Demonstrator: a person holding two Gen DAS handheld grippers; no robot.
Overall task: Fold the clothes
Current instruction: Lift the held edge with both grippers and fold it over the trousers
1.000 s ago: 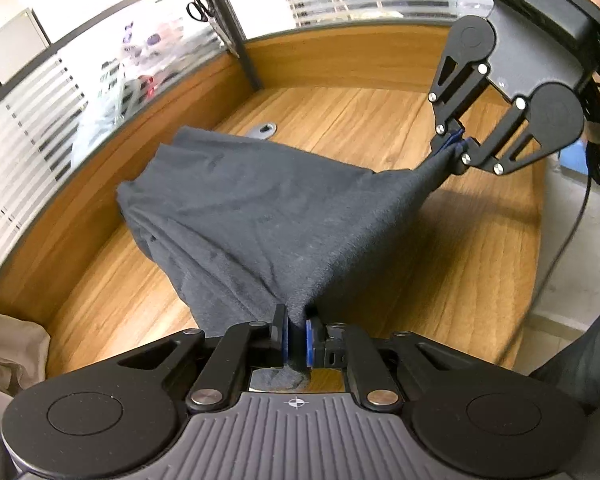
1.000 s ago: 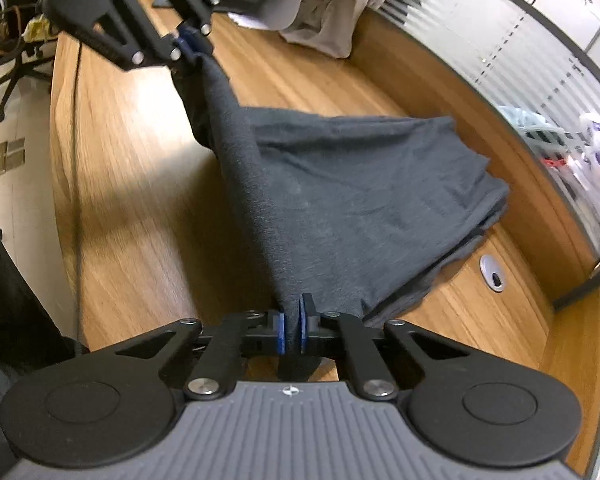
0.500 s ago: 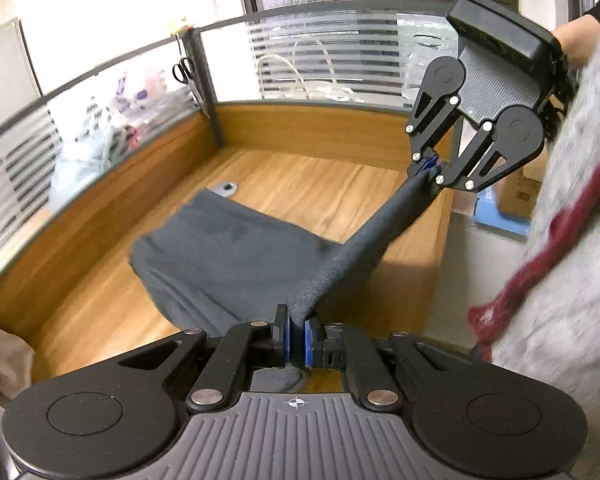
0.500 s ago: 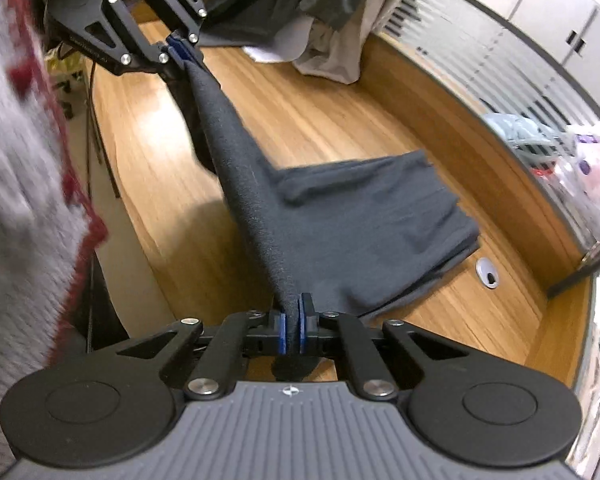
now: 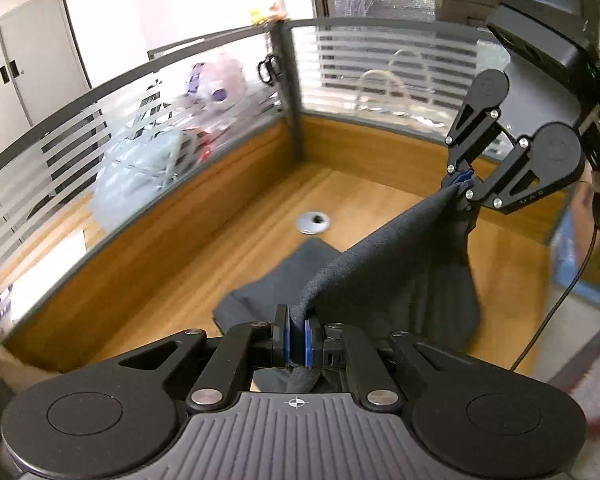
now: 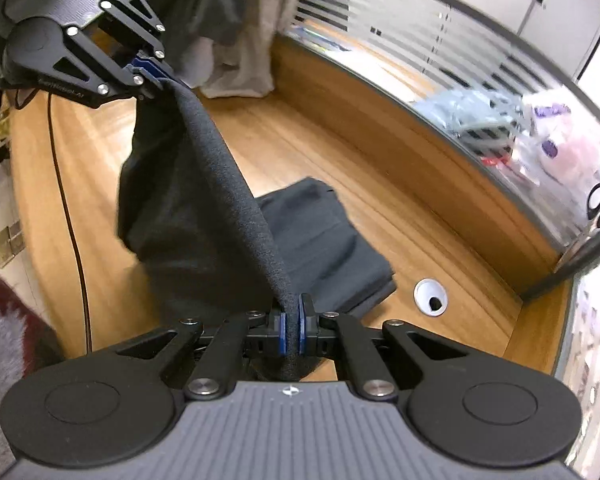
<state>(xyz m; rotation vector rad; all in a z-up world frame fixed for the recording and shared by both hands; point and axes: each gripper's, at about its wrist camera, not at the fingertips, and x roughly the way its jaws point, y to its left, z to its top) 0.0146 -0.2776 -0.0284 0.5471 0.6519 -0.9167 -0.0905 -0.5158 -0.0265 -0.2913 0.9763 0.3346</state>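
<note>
Both grippers point steeply down over the worktop [image 5: 379, 196]. The left gripper [image 5: 297, 336] has its 2 fingers clamped on one end of a dark grey garment [image 5: 399, 264]; the right gripper [image 6: 293, 330] has its 2 fingers clamped on the other end. The edge runs taut between them. Below it the cloth hangs in folds, its lower part lying on the wood just beside a round cable grommet [image 6: 430, 297]. Frame edges are blurred; a grey-and-red sleeve [image 6: 0, 320] is cut off.
</note>
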